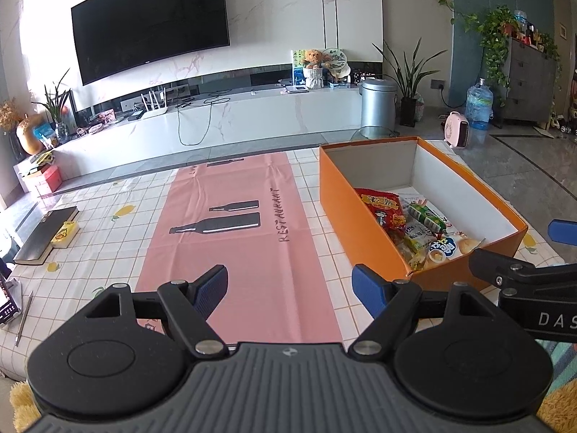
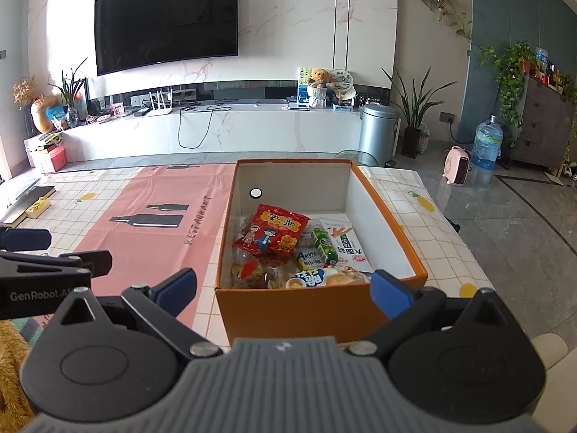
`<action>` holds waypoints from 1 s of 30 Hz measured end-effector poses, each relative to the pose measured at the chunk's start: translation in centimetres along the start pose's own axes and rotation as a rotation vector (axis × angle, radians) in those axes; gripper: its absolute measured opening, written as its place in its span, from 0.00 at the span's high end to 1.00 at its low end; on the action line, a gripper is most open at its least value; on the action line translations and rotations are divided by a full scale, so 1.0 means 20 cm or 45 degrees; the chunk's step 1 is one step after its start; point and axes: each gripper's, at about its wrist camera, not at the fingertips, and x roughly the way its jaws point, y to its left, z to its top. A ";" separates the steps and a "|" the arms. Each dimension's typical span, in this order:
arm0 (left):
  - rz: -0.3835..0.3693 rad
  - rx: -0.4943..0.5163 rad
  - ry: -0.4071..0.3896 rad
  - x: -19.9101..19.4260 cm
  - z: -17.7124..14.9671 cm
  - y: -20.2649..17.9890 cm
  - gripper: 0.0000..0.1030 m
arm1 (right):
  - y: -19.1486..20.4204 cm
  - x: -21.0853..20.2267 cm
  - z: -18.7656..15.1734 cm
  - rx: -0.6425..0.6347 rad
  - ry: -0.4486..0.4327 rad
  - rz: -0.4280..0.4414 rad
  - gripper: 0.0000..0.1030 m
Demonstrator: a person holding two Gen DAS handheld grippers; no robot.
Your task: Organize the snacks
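Worktop (image 1: 108, 223): white grid-pattern cloth with small lemon prints, one pink mat (image 1: 234, 238) printed with bottle silhouettes lying down its middle. Room beyond: one wall-mounted television (image 1: 149, 21), a long white marble-look console (image 1: 223, 115), one metal bin (image 1: 378, 103), one water jug (image 1: 479, 104), grey tiled floor to the right.

Edges and room: the orange box (image 2: 310, 310) sits on the worktop to the right of the mat, its near wall close to the worktop's front edge; its right wall stands a little in from the right edge. The mat is bare, open along its whole length. At the far left edge lie one dark book (image 1: 47, 234) and one small yellow box (image 1: 65, 234), touching.

Counts: one box, lid off. Inside, the snacks (image 2: 285, 249) pile at the near end: one red packet (image 2: 272, 232), one green tube, one white packet at the right, several more overlapping underneath, number unclear. Far end of the box is bare.

My left gripper (image 1: 290, 288) hovers above the mat, jaws spread wide, nothing between them. My right gripper (image 2: 283, 288) hovers before the box's near wall, jaws likewise released, empty.
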 end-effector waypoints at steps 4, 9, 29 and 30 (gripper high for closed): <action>-0.002 -0.015 0.001 0.00 -0.01 0.01 0.11 | 0.02 0.00 0.00 -0.008 -0.002 -0.005 0.04; -0.004 -0.022 0.000 -0.01 -0.01 0.02 0.11 | 0.03 -0.01 0.01 -0.021 -0.007 -0.014 0.04; -0.003 -0.036 -0.007 -0.02 -0.01 0.04 0.11 | 0.04 -0.01 0.02 -0.026 -0.003 -0.028 0.04; -0.003 -0.037 -0.006 -0.02 -0.01 0.04 0.11 | 0.04 -0.01 0.02 -0.025 -0.002 -0.029 0.04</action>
